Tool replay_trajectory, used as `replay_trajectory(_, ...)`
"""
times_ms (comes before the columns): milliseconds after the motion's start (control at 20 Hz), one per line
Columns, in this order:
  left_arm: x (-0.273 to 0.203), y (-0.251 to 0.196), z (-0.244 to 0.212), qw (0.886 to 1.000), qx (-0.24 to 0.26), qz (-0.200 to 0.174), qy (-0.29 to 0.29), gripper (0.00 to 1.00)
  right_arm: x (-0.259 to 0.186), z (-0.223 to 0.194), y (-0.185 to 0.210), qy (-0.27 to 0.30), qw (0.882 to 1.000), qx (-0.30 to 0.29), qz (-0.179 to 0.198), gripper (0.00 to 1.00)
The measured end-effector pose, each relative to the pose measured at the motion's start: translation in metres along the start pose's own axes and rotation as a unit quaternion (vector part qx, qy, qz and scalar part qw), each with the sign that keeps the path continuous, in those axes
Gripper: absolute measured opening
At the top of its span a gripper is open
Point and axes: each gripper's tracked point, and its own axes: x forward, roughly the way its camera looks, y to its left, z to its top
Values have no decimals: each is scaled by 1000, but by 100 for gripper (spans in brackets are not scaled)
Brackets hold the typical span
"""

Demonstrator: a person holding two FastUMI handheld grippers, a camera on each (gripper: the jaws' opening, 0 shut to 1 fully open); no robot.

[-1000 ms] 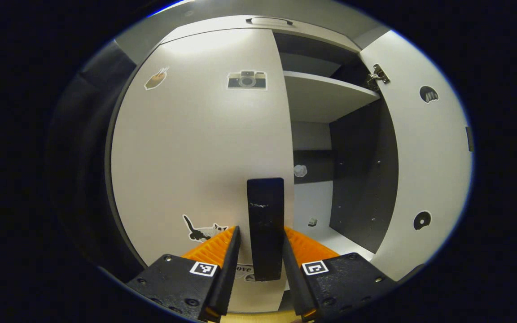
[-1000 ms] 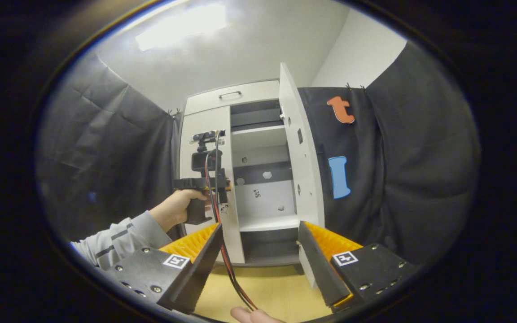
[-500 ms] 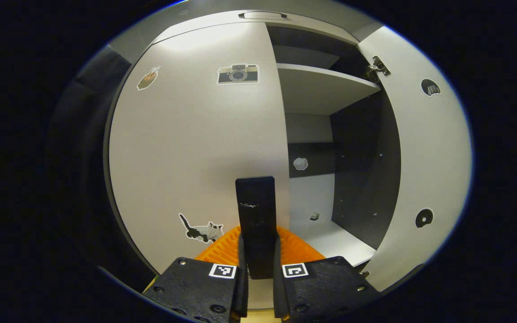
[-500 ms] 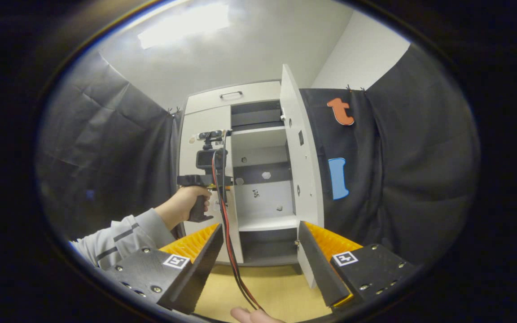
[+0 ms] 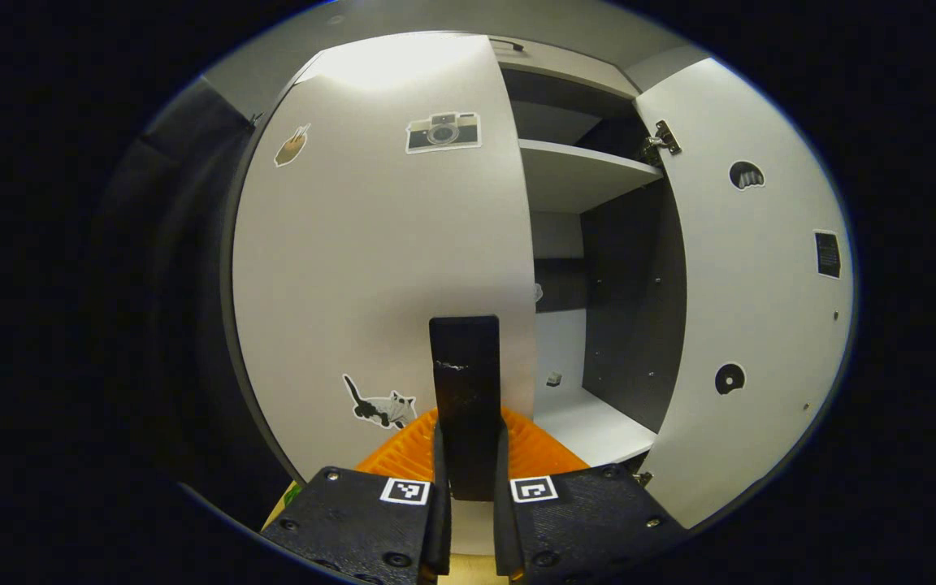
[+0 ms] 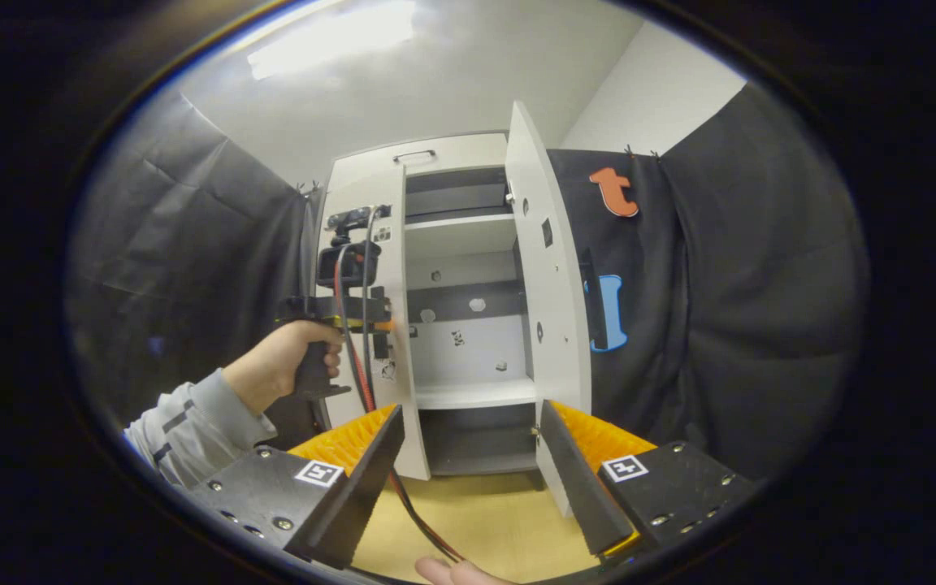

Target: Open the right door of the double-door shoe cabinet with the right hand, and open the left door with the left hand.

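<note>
The shoe cabinet (image 6: 452,309) stands against the booth's dark cloth, a tall white box of flat, matte panels with 2 doors and a dark back strip between pale shelves. Its right door (image 6: 545,292) already hangs wide open, edge-on in the right gripper view, with a dark vertical handle (image 6: 592,301) on its outer face. The left door (image 5: 379,260) appears just cracked from the frame; it is smooth, white and dotted with small stickers, a camera (image 5: 442,132) up top and a cat (image 5: 380,406) low down.

The left tongs (image 5: 468,455) are closed tight on the left door handle (image 5: 465,382), a slim, flat black bar mounted upright near the door's free edge. The right tongs (image 6: 468,463) hang back with fingers spread wide, gripping nothing.

The step in hand looks like swinging the left door out. It should go best by pulling along the hinge's arc, not straight back, keeping the pinch square on the bar so the smooth handle does not slip, and easing off as the door nears full swing.
</note>
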Motion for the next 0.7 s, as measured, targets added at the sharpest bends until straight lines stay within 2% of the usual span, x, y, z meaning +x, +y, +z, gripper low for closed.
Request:
replay_trajectory(100, -13, 3, -2, 1000, 1, -6, 0, 22, 1, -1, 2, 1, 1000, 0, -2, 99)
replay_trajectory(300, -36, 11, -2, 1000, -4, -23, -1, 22, 5, -3, 7, 4, 1000, -7, -4, 99)
replay_trajectory(700, -78, 32, -5, 999, 8, -31, -15, 23, 5, -6, 22, 9, 1000, -14, 5, 100)
